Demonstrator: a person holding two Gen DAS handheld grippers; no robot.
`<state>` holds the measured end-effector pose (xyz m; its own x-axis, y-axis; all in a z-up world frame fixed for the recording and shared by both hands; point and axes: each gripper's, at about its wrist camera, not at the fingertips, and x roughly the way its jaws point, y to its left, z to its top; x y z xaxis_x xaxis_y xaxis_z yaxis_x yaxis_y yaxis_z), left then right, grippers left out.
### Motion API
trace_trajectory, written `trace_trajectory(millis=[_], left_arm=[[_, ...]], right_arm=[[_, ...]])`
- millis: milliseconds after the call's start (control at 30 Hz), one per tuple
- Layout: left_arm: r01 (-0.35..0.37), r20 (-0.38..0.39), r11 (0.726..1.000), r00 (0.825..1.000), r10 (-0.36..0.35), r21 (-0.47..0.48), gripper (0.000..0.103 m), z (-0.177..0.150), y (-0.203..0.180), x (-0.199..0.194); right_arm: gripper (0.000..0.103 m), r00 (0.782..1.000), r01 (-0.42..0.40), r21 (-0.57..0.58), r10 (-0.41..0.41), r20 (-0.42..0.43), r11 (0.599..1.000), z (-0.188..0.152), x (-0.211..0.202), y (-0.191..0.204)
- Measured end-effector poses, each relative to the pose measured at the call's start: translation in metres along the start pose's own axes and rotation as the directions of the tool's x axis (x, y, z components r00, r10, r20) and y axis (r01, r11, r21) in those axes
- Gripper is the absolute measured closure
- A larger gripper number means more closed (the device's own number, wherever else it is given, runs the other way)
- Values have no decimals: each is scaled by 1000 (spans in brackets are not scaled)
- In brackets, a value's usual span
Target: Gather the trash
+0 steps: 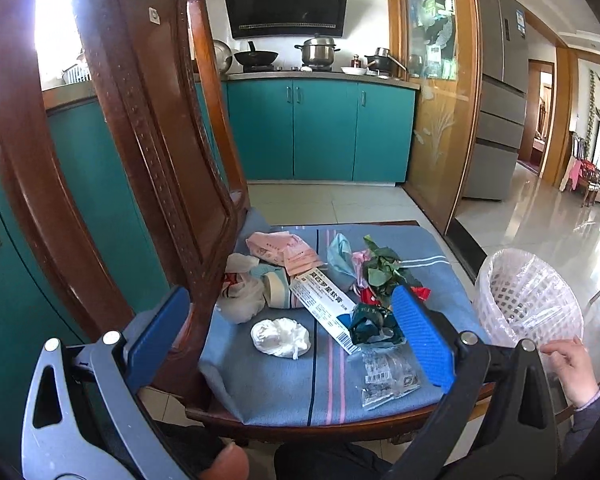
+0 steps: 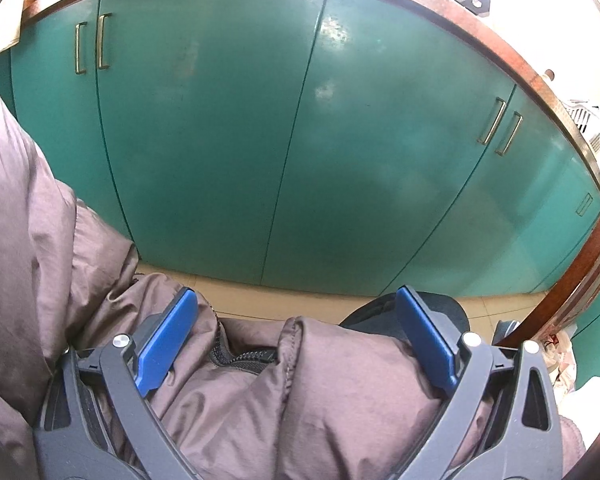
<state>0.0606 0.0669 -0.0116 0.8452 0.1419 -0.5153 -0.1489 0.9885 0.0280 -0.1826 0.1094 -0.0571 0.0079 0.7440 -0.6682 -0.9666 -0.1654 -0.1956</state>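
Chair cushion (image 1: 268, 384): trash (image 1: 300, 296) beyond left gripper (image 1: 288, 300).

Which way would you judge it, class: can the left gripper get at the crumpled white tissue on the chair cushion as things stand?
Probably yes. The left gripper is open, and the crumpled white tissue lies apart from the other litter on the chair cushion, between the fingers' line of view with nothing over it. The chair back stands close on the left.

Chair back (image 1: 148, 152) walls off cushion's (image 1: 268, 384) left; near edge open; basket (image 1: 528, 300) flanks right; trash pile (image 1: 312, 288) crowds centre
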Motion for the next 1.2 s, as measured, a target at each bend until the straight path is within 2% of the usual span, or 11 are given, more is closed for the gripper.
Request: trace_trajectory(millis=[300, 500, 633, 733, 867, 1033, 1200], left_arm=[[-23, 6, 1000, 1000, 23, 19, 3, 0, -2, 3], [-51, -34, 998, 998, 52, 36, 3, -1, -10, 17], [-82, -34, 993, 996, 85, 83, 3, -5, -12, 16], [-121, -37, 990, 992, 124, 73, 3, -7, -3, 18], [-156, -42, 986, 986, 158, 53, 3, -7, 9, 23], [-164, -64, 983, 983, 169, 83, 3, -12, 8, 32], [-164, -22, 982, 986, 167, 91, 3, -6, 12, 15]], right_arm=[[5, 1000, -8, 1, 8, 7, 1000, -2, 4, -6], [5, 1000, -13, 24, 13, 1, 1000, -8, 3, -17], [5, 1000, -21, 22, 21, 7, 1000, -7, 4, -17], [5, 999, -41, 14, 40, 10, 999, -4, 6, -15], [5, 997, -72, 13, 72, -7, 997, -1, 14, -19], [4, 993, -102, 45, 104, -56, 994, 1, 28, -28], [4, 996, -82, 12, 82, -22, 997, 5, 24, -23]])
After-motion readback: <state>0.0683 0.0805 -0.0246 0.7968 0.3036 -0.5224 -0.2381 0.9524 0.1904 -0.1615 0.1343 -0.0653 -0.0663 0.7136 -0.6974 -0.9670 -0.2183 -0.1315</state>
